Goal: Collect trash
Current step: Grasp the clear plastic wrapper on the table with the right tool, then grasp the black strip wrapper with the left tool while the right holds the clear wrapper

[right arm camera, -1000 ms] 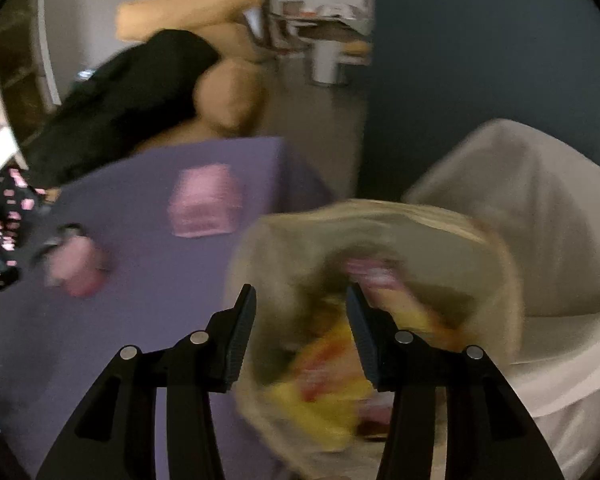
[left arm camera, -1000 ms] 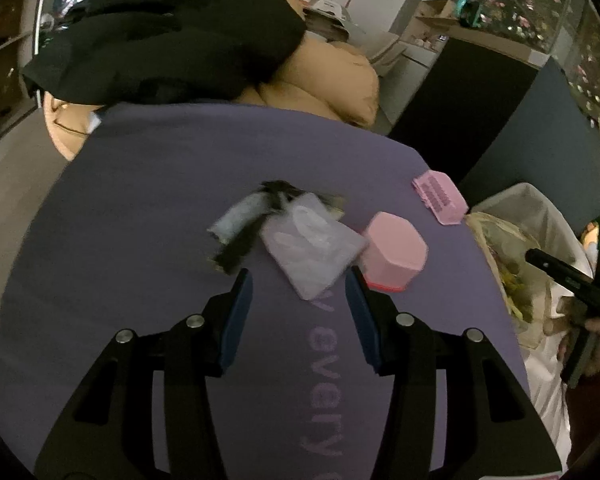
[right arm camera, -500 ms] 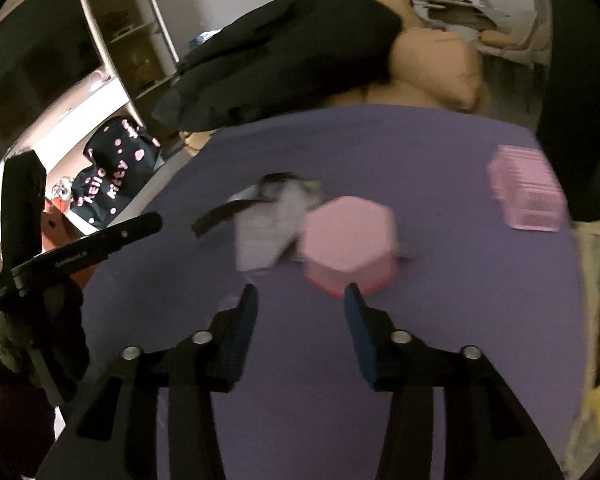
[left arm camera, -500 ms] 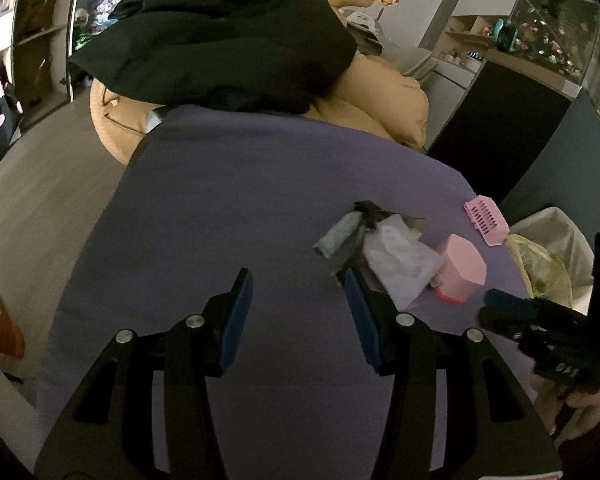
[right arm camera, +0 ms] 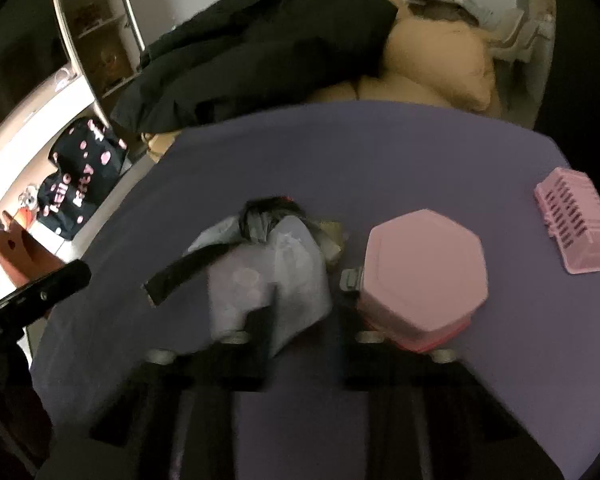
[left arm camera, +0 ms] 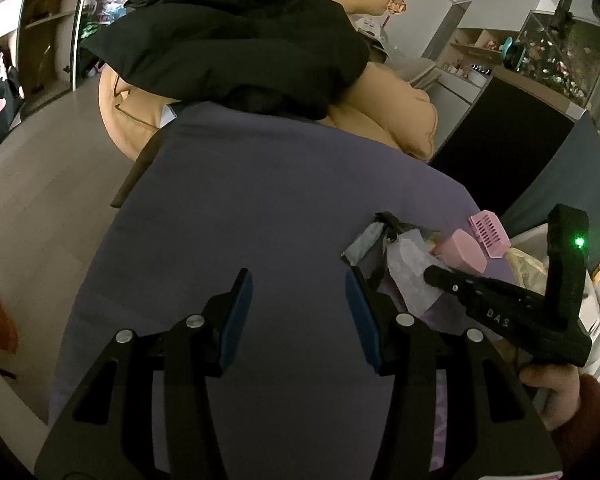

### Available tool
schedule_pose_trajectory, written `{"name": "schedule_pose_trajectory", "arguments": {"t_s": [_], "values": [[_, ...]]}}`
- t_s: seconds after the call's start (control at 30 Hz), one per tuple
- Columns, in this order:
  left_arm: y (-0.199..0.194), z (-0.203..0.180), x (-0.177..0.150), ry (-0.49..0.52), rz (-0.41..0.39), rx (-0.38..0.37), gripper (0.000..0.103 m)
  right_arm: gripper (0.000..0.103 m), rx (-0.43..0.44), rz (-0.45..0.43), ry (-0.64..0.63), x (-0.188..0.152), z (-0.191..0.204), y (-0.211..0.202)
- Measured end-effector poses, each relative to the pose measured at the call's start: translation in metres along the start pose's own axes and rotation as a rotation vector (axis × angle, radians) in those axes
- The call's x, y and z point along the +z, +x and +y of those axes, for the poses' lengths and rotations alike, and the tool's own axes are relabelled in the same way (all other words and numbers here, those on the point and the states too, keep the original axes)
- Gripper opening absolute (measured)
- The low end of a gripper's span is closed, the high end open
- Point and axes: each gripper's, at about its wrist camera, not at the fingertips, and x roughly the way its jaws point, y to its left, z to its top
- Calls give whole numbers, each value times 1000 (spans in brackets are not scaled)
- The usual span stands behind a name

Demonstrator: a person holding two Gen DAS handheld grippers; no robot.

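On the purple counter (right arm camera: 380, 152) | right gripper (right arm camera: 300, 316) closing on the pale plastic wrapper (right arm camera: 272, 276), grip unconfirmed | left gripper (left arm camera: 299, 312) half-open, empty | risk: thin film slips, black strip (right arm camera: 188, 270) drags along, or pink hexagonal box (right arm camera: 424, 268) gets bumped

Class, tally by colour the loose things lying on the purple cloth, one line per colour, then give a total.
Pink: 2, hexagonal box and slotted comb piece
Pale translucent: 1, plastic wrapper
Black: 1, strip
Grey: 1, crumpled scrap
Total: 5
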Motion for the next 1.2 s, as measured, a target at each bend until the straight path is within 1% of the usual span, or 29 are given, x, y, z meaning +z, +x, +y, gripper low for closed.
{"name": "schedule_pose_trajectory", "arguments": {"t_s": [0.1,0.17,0.27,0.33,0.43,0.6,0.67,0.77,0.9,1.0,1.07,1.13,1.2], "values": [[1,-3,1,9,0,-3,46,8,9,-8,-49,-8,0,-13],[5,-4,1,11,7,-3,46,7,17,-5,-68,-17,-4,-25],[12,-8,1,24,22,-1,46,7,18,-2,-58,-33,-20,-46],[17,-13,0,40,32,2,46,7,-4,-9,-43,-42,-34,-59],[23,-19,-1,61,45,1,46,7,-73,-31,-18,-58,-62,-81],[31,-32,2,98,44,-20,46,7,-126,-63,33,-74,-98,-104],[37,-36,5,114,35,-32,46,7,-137,-71,42,-78,-106,-107],[49,-45,13,144,35,-37,46,7,-138,-76,43,-82,-107,-108],[67,-64,25,196,66,-56,46,7,-139,-89,31,-83,-104,-111],[89,-79,34,254,89,-13,46,7,-139,-88,31,-84,-104,-112],[100,-85,37,284,114,-17,46,7,-137,-87,34,-85,-104,-113],[109,-90,37,302,136,-2,46,7,-135,-89,38,-85,-104,-114],[114,-95,35,308,150,3,37,7,-133,-92,34,-86,-105,-116]]}}
